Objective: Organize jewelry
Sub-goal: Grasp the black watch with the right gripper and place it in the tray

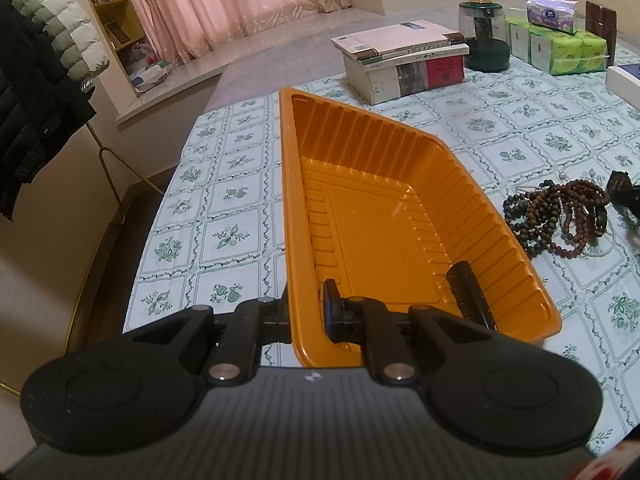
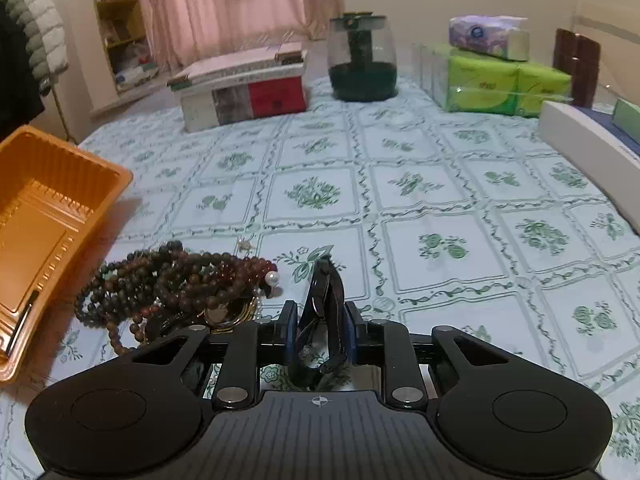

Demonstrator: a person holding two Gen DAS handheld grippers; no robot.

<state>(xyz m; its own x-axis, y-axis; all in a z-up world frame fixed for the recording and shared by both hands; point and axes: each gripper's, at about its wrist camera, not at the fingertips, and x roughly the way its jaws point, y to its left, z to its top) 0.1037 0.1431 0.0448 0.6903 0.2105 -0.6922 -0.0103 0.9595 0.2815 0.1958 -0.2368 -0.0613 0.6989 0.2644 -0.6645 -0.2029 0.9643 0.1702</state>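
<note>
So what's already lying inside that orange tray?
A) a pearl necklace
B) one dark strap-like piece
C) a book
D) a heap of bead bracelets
B: in the left wrist view a single dark strap-like piece lies inside the orange tray near its right wall, while the beaded bracelets sit in a pile on the tablecloth beside it.

Table layout, right wrist view. Tray [image 2: 52, 216] at 9 o'clock on the tablecloth [image 2: 440, 208]; bead pile [image 2: 176, 284] just beside it at 7 o'clock. Watch strap [image 2: 326, 308] right of the beads. Book stack [image 2: 244, 84] at 11 o'clock, jar [image 2: 362, 60] at 12, tissue packs [image 2: 504, 80] at 2.
</note>
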